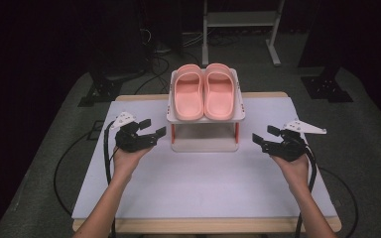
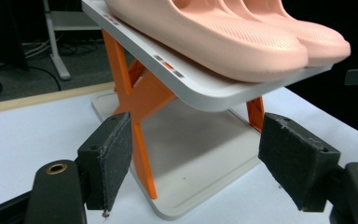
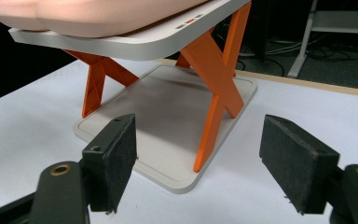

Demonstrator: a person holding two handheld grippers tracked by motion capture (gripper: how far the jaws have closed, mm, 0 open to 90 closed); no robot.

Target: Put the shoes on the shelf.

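We held the left gripper (image 1: 153,128) and right gripper (image 1: 261,135) with jaws spread wide and empty, one at each side of the small rack (image 1: 206,117) at the table's (image 1: 198,188) far middle. The pink slippers (image 1: 204,91) lay loose on its tilted top shelf. We judged that nudging an orange leg (image 2: 140,140) could tip the rack and slide them off.

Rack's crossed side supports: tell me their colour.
Orange, clearest in the right gripper view: the crossed supports stand between the rack's pale shelves.
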